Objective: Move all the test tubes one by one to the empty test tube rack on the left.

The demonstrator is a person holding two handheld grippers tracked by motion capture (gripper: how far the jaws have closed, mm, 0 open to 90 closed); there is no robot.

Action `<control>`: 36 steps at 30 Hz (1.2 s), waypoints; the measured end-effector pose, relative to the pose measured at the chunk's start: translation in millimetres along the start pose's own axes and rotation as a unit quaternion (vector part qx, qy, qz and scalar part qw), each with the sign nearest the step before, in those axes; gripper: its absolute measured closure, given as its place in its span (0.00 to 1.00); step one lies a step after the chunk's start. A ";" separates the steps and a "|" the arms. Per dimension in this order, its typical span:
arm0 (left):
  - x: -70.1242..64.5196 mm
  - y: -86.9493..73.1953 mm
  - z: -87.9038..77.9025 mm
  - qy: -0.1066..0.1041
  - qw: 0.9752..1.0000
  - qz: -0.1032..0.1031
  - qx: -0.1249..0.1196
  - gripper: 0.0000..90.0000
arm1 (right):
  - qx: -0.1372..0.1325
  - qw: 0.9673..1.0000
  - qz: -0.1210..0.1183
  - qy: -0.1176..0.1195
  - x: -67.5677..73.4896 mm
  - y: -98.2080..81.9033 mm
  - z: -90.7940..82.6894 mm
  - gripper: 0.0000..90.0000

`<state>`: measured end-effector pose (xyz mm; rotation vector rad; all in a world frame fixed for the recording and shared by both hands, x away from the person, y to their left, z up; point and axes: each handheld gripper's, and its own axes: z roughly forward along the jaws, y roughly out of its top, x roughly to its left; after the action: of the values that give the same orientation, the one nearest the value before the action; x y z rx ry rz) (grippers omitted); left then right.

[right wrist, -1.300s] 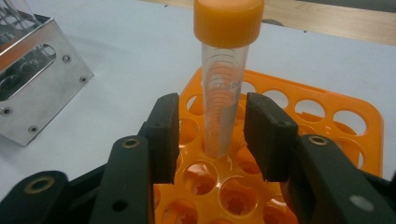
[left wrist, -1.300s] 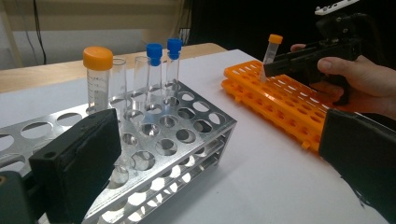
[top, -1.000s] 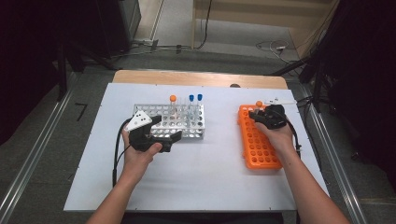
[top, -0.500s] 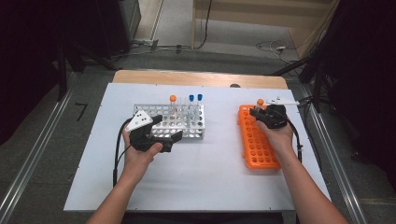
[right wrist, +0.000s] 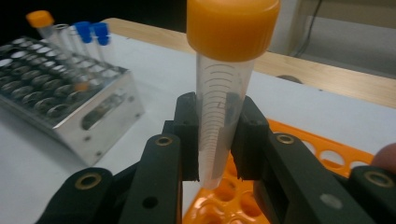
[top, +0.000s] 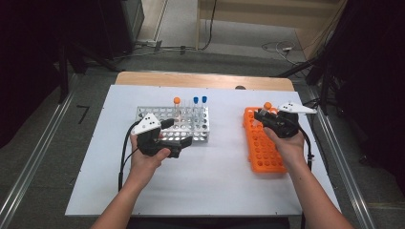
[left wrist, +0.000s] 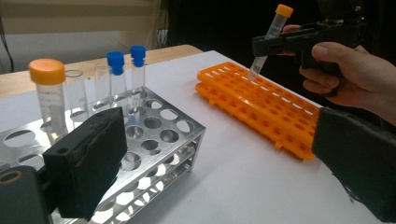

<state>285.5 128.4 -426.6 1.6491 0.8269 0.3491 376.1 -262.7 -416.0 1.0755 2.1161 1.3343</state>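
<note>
My right gripper (right wrist: 219,135) is shut on a clear tube with an orange cap (right wrist: 224,116), held upright by its lower body. In the left gripper view the tube (left wrist: 268,42) hangs tilted, its tip just above the far end of the orange rack (left wrist: 266,107). From above, the right gripper (top: 261,114) is over that rack's (top: 265,148) far end. My left gripper (top: 184,139) rests at the front edge of the metal rack (top: 191,129). Its jaws stand wide apart and open (left wrist: 219,163), with the rack's corner (left wrist: 159,140) between them, untouched.
The metal rack holds one orange-capped tube (top: 177,101) and two blue-capped tubes (top: 196,100) at its far side, plus uncapped clear tubes (left wrist: 74,88). Both racks sit on a white board (top: 219,181) on the table. A metal rail (top: 33,167) runs along the left.
My right hand has risen slightly with the orange-capped tube, which now hangs above the orange rack. The left hand has stayed in place.
</note>
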 end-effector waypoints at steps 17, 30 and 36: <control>-29.6 7.2 16.2 -0.054 0.998 0.022 0.007 0.16 | 0.021 0.989 -0.054 0.138 79.2 -14.6 -6.8 0.80; -55.3 8.0 39.0 -0.087 0.995 0.043 0.021 0.46 | 0.046 0.978 -0.080 0.185 118.3 -20.2 3.3 0.80; -59.9 8.2 44.5 -0.102 0.993 0.046 0.027 0.60 | 0.055 0.974 -0.090 0.198 128.0 -21.6 5.8 0.80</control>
<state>274.2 54.7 -417.9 1.7451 0.6124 0.2183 292.9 -164.0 -430.9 0.6748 2.5316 1.4506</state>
